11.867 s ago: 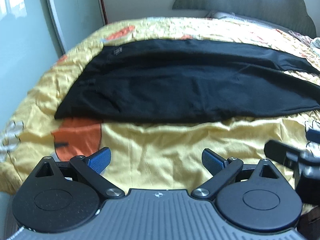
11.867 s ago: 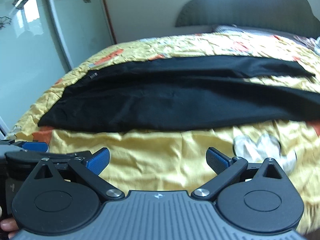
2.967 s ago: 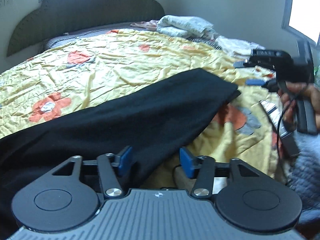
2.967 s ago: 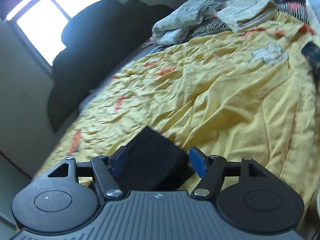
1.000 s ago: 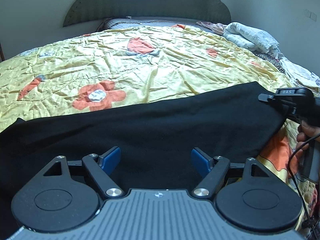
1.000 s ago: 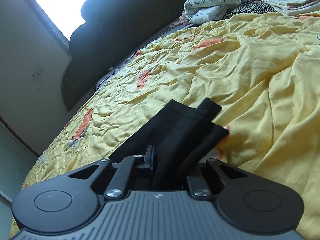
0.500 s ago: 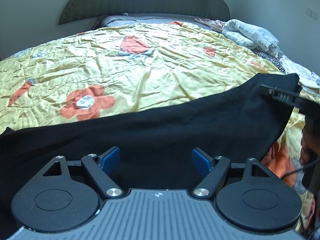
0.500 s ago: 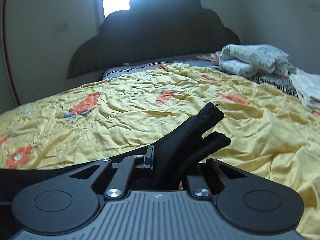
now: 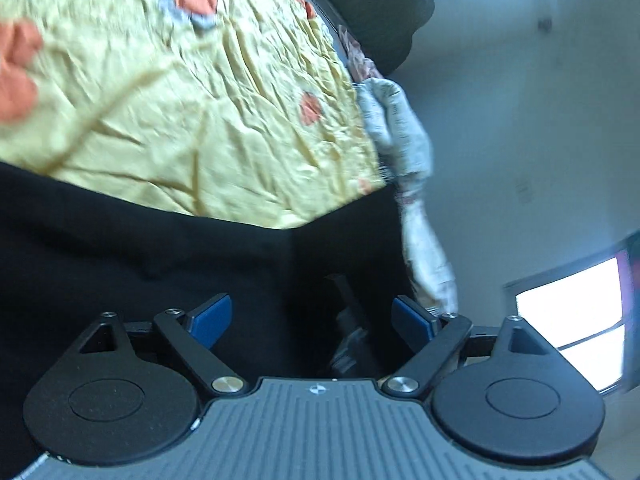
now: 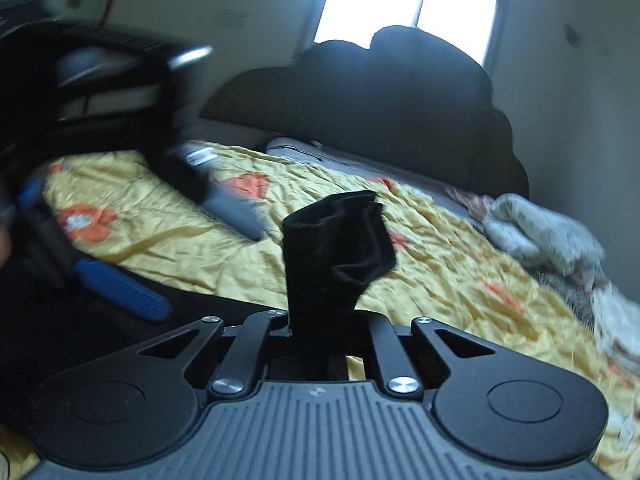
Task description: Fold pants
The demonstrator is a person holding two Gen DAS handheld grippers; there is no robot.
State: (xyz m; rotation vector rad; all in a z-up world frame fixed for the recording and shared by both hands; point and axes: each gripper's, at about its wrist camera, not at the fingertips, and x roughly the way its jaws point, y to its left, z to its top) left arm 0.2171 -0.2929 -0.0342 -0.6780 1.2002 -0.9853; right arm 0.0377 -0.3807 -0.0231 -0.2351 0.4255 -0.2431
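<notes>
The black pants (image 9: 132,248) lie across the yellow flowered bedspread (image 9: 192,120). My left gripper (image 9: 312,322) is open, its blue pads spread just above the black cloth, holding nothing. My right gripper (image 10: 326,332) is shut on the leg ends of the pants (image 10: 336,248), which stick up bunched between its fingers, raised above the bed. The left gripper also shows in the right wrist view (image 10: 116,292), blurred, at the left over the pants. A dark part of the right gripper shows between the left gripper's pads.
A dark scalloped headboard (image 10: 380,112) stands at the far end of the bed. Folded pale laundry (image 10: 536,236) lies along the right edge of the bedspread (image 10: 440,280). A bright window (image 10: 408,4) is behind the headboard.
My right gripper has carried the leg ends up and toward the left gripper. The left view has tilted sharply and is blurred by motion. The left gripper stays open.
</notes>
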